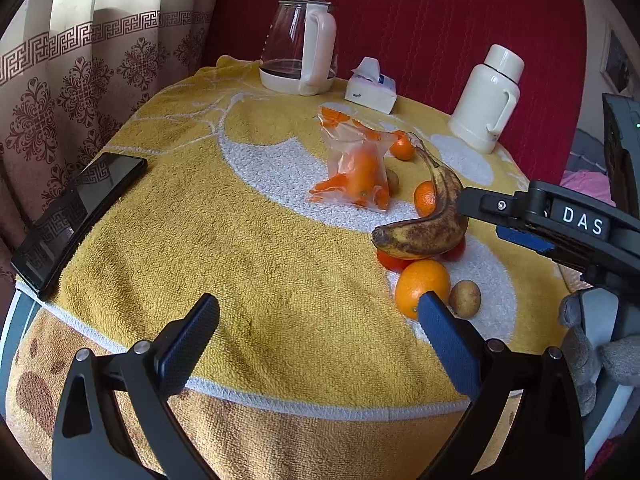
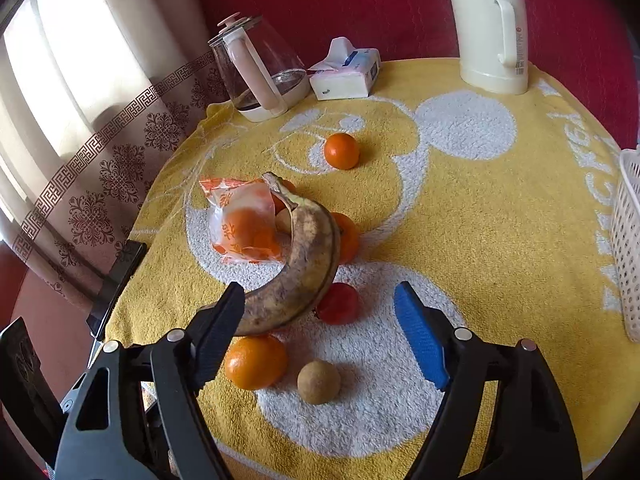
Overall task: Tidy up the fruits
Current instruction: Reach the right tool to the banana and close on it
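A spotted brown banana (image 2: 304, 264) lies across a pile of fruit on the yellow towel: oranges (image 2: 256, 362), a red tomato (image 2: 338, 303), a small brown round fruit (image 2: 319, 382) and a clear bag with an orange (image 2: 244, 224). One orange (image 2: 341, 151) lies apart, further back. My right gripper (image 2: 320, 320) is open, just in front of the banana and tomato, holding nothing. My left gripper (image 1: 318, 320) is open and empty near the towel's front edge, left of the pile; the banana (image 1: 424, 228) and the right gripper's arm (image 1: 560, 224) show there.
A glass kettle (image 1: 298, 48), tissue box (image 1: 370, 86) and white thermos (image 1: 486, 98) stand at the back. A black phone (image 1: 80, 216) lies at the left edge. A white perforated basket (image 2: 630, 240) stands at the right edge of the table.
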Action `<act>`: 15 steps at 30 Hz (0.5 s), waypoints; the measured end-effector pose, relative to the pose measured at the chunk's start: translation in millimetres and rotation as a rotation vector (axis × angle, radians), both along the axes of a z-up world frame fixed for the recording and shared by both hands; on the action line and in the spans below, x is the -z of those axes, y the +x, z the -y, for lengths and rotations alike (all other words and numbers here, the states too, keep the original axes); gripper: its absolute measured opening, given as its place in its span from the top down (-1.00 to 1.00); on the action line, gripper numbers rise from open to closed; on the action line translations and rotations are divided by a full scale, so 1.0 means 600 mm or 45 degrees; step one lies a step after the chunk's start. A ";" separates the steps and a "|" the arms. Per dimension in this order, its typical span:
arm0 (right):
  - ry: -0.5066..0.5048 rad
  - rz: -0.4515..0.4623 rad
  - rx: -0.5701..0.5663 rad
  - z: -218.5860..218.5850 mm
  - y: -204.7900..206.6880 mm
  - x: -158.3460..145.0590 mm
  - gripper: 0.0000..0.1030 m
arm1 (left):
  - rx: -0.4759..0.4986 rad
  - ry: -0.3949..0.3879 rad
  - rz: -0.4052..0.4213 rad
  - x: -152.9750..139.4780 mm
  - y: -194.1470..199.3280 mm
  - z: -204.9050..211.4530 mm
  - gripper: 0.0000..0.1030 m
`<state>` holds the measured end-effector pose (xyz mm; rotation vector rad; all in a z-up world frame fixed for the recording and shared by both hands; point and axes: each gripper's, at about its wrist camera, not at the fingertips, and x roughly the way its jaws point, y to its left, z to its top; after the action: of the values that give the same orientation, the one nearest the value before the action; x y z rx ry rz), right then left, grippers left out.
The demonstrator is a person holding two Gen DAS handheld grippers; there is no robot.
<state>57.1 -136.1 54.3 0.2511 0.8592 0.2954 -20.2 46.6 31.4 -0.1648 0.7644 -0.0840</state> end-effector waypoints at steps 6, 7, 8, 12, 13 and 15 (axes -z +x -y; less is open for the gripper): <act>0.047 -0.059 0.023 -0.018 0.053 0.014 -0.19 | -0.011 0.005 -0.006 0.001 0.002 -0.007 -0.91; 0.039 -0.072 0.026 -0.021 0.060 0.020 -0.17 | -0.010 0.006 -0.008 0.001 0.002 -0.007 -0.91; 0.028 -0.087 0.035 -0.024 0.066 0.025 -0.10 | -0.008 0.007 -0.010 0.002 0.003 -0.006 -0.91; 0.043 -0.141 0.060 -0.022 0.083 0.045 0.04 | -0.004 0.010 -0.010 0.003 0.003 -0.006 -0.91; 0.049 -0.140 0.062 -0.021 0.084 0.046 0.05 | -0.005 0.010 -0.012 0.003 0.003 -0.006 -0.91; 0.052 -0.136 0.054 -0.020 0.082 0.044 0.23 | -0.008 0.008 -0.018 0.004 0.004 -0.007 -0.91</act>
<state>106.5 -124.3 28.1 0.3253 0.9525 0.2617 -17.7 50.7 29.1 -0.1624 0.7778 -0.0746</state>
